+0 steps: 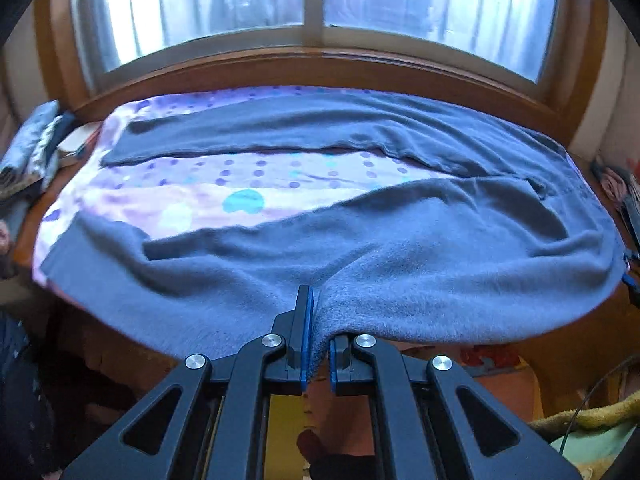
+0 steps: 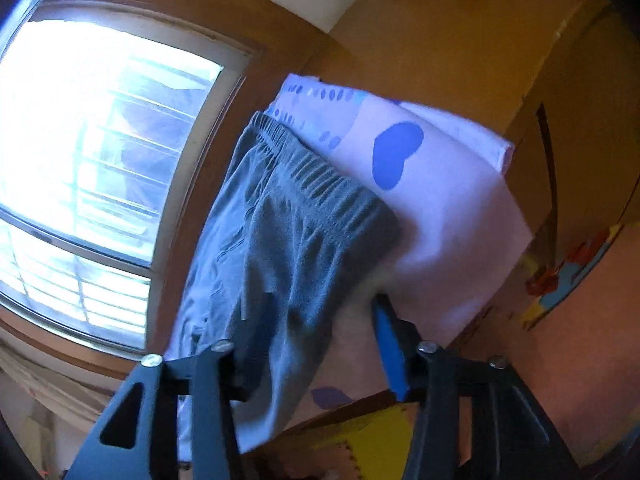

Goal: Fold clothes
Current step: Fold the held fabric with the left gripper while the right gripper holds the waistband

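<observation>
Our left tool (image 1: 317, 344) pinches the near edge of the grey trousers (image 1: 360, 248) spread on the sheet-covered counter (image 1: 240, 184); our right tool (image 2: 316, 344) gapes beside the waistband, so lifting could drag everything askew.

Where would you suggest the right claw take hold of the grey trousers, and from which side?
Probably the elastic waistband: gathered and thicker than the flat fleece, it gives firm purchase. The right claw stands open at that end of the grey trousers, so come in from the waist end, one finger under the hem. The left claw already pinches the near edge.
</observation>
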`<action>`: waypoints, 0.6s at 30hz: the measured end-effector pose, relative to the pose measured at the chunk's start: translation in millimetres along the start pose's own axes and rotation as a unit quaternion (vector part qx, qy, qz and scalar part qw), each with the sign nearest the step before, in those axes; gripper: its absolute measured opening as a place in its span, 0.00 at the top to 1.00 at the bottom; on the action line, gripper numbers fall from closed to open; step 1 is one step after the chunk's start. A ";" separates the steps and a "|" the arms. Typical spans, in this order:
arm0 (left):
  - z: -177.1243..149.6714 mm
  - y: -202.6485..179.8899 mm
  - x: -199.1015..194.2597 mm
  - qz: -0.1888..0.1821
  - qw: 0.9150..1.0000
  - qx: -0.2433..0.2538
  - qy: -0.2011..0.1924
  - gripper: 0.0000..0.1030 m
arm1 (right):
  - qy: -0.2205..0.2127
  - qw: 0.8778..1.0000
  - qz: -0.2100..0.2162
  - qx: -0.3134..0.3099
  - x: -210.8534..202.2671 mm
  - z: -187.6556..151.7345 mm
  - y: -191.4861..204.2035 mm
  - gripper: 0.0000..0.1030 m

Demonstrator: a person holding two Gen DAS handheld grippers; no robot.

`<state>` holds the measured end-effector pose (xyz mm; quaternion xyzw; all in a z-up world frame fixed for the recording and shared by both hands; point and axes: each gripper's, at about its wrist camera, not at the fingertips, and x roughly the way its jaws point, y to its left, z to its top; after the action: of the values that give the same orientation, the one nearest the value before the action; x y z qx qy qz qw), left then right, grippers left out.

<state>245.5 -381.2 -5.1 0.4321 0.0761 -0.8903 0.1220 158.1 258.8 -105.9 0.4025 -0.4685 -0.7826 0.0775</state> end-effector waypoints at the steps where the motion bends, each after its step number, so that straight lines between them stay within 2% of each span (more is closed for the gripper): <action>1: -0.5 -1.5 -4.8 0.004 1.000 -0.005 -0.004 0.94 | 0.003 1.000 0.006 0.004 1.2 -1.0 0.9 0.57; 4: -1.5 -3.5 -14.3 0.012 1.000 -0.020 -0.013 0.94 | 0.007 1.000 0.002 -0.009 4.5 2.1 4.7 0.58; 9: -4.2 -8.2 -21.7 0.024 0.999 -0.024 -0.016 0.94 | 0.013 0.998 -0.025 -0.059 12.3 6.7 19.3 0.71; 10: -4.7 -9.1 -21.5 0.027 0.999 -0.023 -0.014 0.94 | 0.013 0.997 -0.035 -0.063 14.5 8.6 20.0 0.80; 11: -4.9 -9.6 -20.9 0.031 0.999 -0.022 -0.012 0.94 | 0.014 0.997 -0.042 -0.060 16.6 10.8 17.8 0.93; 15: -7.2 -12.4 -25.6 0.047 0.999 -0.011 -0.001 0.94 | -0.007 0.998 -0.042 -0.035 0.3 14.4 11.7 0.96; 18: -14.9 -14.5 -34.2 0.055 0.998 -0.001 0.006 0.94 | -0.016 0.999 -0.045 -0.026 -29.4 17.8 8.6 0.97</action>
<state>273.0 -358.6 13.2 0.4405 0.0536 -0.8797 0.1711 162.9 280.6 -78.4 0.4080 -0.4306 -0.8038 0.0454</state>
